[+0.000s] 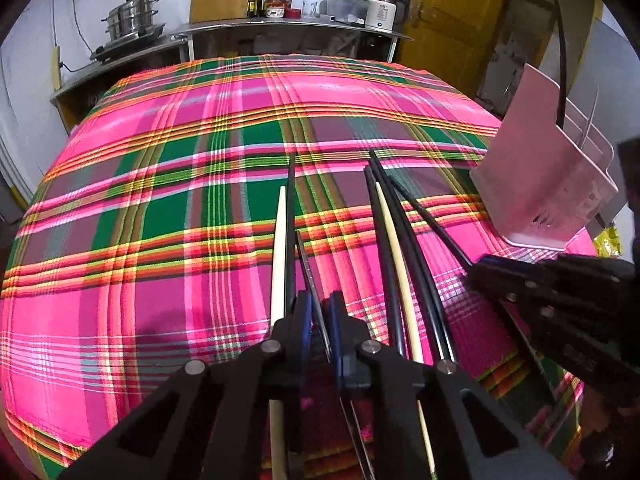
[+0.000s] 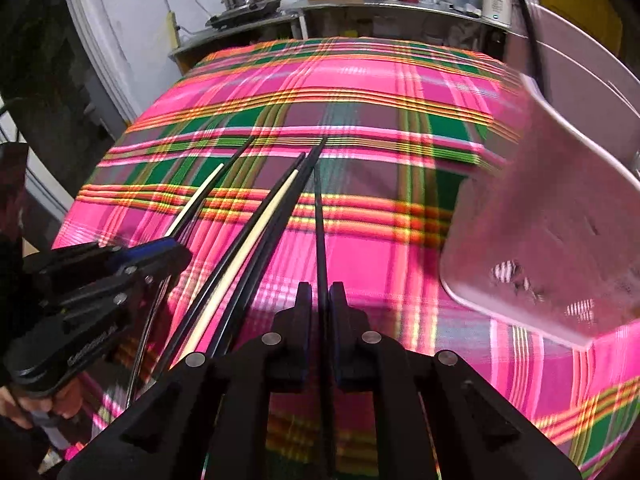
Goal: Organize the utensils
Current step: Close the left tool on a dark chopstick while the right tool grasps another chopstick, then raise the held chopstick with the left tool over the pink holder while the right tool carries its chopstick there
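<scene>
**Left fingers.** My left fingers (image 1: 303, 320) sit low over the bench, which is covered by a pink and green checked cloth (image 1: 160, 200). They are drawn almost fully together, with a thin metal chopstick (image 1: 306, 264) running between the blue pads. I read this as a grip on that chopstick. Its far end points away from me across the cloth.

**Right fingers.** My right fingers (image 2: 339, 312) are on the right side of the bench, near the pink holder (image 1: 532, 176). A black chopstick (image 2: 320, 220) runs straight down the narrow gap between the pads. The pads stand close on either side of it. I cannot tell whether they press on it or only flank it.

**Loose utensils.**
- A cream chopstick (image 1: 279, 248) and a second black stick (image 1: 291, 208) lie side by side on the cloth, just left of my left fingers.
- A small bundle (image 1: 400, 248) of black sticks with one cream stick among them lies on the cloth between my two sets of fingers.
- All of these point roughly the same way, away from me.

**Holder.** The pink holder stands at the right edge of the bench. A long black stick (image 1: 560, 60) and a thin metal one (image 1: 590, 120) already stand in it, leaning.

**Background.** A stacked steel pot (image 1: 130, 16) rests on a stove at the back left. A metal shelf (image 1: 280, 26) behind the bench carries bottles and jars.
</scene>
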The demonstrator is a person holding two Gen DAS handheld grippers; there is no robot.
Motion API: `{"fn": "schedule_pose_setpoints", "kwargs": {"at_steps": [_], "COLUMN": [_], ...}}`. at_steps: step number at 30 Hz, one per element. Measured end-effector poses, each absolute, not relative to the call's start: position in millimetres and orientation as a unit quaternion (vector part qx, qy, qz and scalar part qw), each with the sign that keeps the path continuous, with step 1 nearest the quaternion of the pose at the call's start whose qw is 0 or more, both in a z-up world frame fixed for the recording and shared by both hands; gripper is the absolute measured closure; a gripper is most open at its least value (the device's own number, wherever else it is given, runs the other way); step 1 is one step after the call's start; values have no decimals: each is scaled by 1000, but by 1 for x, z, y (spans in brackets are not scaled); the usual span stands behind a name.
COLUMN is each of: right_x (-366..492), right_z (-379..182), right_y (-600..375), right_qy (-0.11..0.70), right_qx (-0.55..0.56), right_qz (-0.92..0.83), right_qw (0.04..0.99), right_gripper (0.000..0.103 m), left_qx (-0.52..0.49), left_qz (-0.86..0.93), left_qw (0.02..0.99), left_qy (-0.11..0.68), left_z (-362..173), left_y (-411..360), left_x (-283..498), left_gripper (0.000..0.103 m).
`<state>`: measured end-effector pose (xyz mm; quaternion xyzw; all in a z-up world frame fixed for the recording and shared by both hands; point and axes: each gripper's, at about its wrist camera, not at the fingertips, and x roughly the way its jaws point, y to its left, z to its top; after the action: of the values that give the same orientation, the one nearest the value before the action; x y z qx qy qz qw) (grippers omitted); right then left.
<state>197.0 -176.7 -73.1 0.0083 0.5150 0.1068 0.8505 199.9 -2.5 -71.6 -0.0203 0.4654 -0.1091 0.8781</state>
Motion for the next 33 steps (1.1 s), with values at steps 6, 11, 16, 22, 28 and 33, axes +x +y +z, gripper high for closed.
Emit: {"fn": "schedule_pose_setpoints", "kwargs": {"at_steps": [6,11,16,22,28,33], "right_x": [215,221,206,180,151,130], "right_z": [-76,-76,-62,-25,13,37], "right_y": [-167,-167,-173,-184,-201,-213], "right_qy": [520,522,508,468,429,403], "right_qx": [-3,7,29,50,69,84], "right_qz": [110,118,129,143,145,142], "right_qw": [847,845,851,871,889,900], "right_gripper": [94,97,98,98,98,97], "left_qx": [-38,-46,-63,-68,-74,-76], "left_qz": [-118,-119,-120,-134,-144,-154], "left_qw": [874,872,871,884,900,910], "left_qy": [470,473,472,442,405,377], "left_z": [-72,-71,-63,-30,13,45], "left_y": [0,1,5,6,10,11], "left_x": [206,210,206,186,161,143], "left_gripper": [91,96,98,98,98,98]}}
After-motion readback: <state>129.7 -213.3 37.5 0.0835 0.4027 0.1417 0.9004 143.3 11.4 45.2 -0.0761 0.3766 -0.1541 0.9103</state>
